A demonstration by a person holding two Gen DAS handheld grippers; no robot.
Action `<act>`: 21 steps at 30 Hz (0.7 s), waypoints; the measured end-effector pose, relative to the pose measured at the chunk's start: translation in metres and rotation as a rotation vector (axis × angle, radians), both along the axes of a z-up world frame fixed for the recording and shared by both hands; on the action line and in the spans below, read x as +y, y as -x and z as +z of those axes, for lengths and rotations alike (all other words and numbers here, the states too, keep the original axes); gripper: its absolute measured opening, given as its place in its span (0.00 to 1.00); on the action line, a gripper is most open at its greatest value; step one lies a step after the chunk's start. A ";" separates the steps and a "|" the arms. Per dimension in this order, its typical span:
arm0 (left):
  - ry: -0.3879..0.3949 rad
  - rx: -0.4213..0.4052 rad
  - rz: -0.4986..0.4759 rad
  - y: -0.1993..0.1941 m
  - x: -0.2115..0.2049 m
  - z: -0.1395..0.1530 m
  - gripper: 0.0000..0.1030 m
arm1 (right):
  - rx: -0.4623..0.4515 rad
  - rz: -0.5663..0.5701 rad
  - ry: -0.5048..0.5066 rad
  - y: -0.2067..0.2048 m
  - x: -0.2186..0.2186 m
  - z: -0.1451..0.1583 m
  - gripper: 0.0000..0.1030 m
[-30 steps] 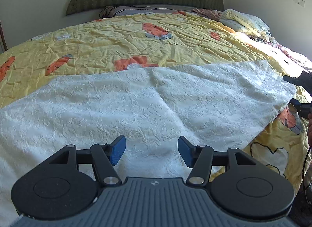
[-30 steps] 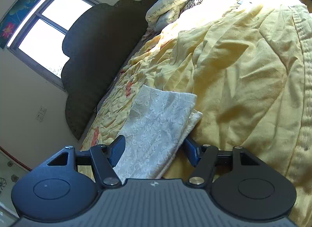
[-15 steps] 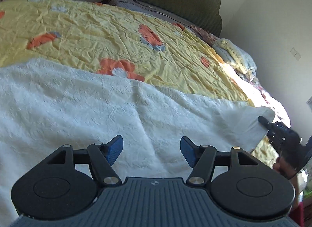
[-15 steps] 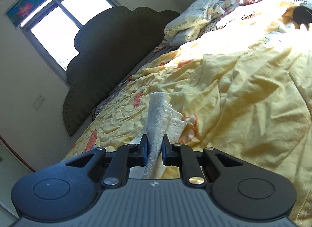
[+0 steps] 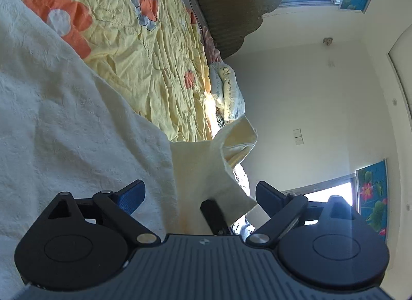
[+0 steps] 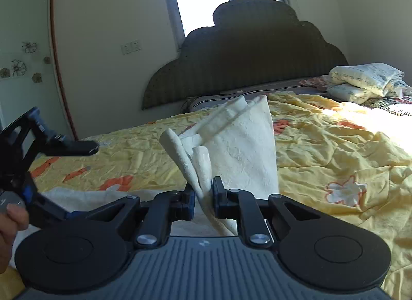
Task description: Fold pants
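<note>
Jaws of right gripper (image 6: 203,198) clenched on bunched end of white pants (image 6: 242,145), lifted at frame centre above yellow bedspread (image 6: 334,150). Left gripper (image 5: 199,197) spread wide at lower frame, pants (image 5: 64,119) lying lower left beneath.

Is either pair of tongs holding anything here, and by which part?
The right tongs are shut on the white pants, pinching a bunched edge of the lifted end. The left tongs are open and hold nothing.
</note>
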State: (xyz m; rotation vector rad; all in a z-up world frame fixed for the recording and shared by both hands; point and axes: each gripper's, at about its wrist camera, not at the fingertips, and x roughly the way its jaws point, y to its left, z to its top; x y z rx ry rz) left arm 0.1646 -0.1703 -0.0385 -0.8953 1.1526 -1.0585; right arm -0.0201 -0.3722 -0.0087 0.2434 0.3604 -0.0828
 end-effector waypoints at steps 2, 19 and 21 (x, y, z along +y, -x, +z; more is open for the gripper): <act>-0.002 0.030 0.007 -0.006 -0.005 -0.007 0.90 | 0.011 0.092 0.008 -0.001 0.019 0.000 0.13; -0.293 -0.119 0.146 -0.024 0.023 -0.003 0.04 | 0.097 0.338 0.233 -0.008 0.092 -0.014 0.13; -0.335 -0.229 0.175 -0.016 0.035 0.012 0.04 | 0.086 0.364 0.244 -0.010 0.099 -0.013 0.13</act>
